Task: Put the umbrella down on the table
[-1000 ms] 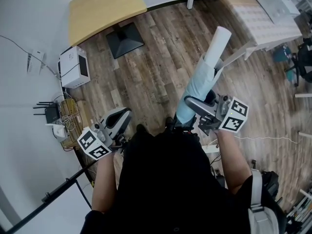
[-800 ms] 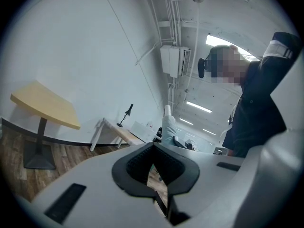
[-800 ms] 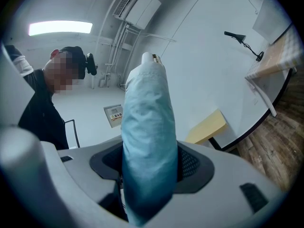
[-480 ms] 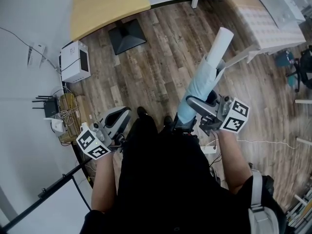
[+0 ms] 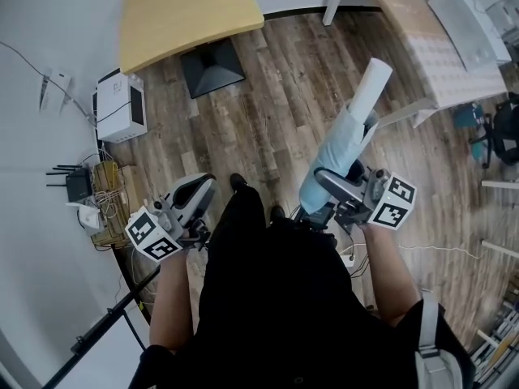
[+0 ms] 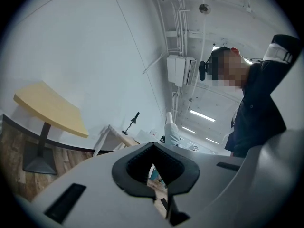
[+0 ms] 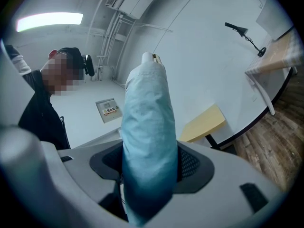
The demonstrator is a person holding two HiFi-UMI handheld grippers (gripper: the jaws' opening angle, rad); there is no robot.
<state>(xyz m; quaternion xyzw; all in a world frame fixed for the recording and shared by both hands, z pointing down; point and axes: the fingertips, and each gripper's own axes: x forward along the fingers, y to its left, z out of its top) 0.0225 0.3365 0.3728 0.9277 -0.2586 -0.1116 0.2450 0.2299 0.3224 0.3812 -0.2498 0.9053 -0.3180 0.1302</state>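
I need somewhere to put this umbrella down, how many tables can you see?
2. A yellow-topped table stands ahead on the left; a pale table stands ahead on the right. More may lie out of view. The umbrella is in the right gripper.

Place: an office-like workroom.
Floor: wood-look planks [image 5: 268, 112].
Furniture: a yellow pedestal table [image 5: 186, 23]; a pale worktop [image 5: 442, 43] carrying a desk lamp [image 7: 242, 31]; a swivel chair [image 5: 501, 124].
Equipment: a white boxy machine [image 5: 122, 108], a router [image 5: 71, 186] and tangled cables [image 5: 109, 201] along the wall.
Ceiling: exposed pipes [image 6: 183, 13] and a strip light [image 7: 50, 19].
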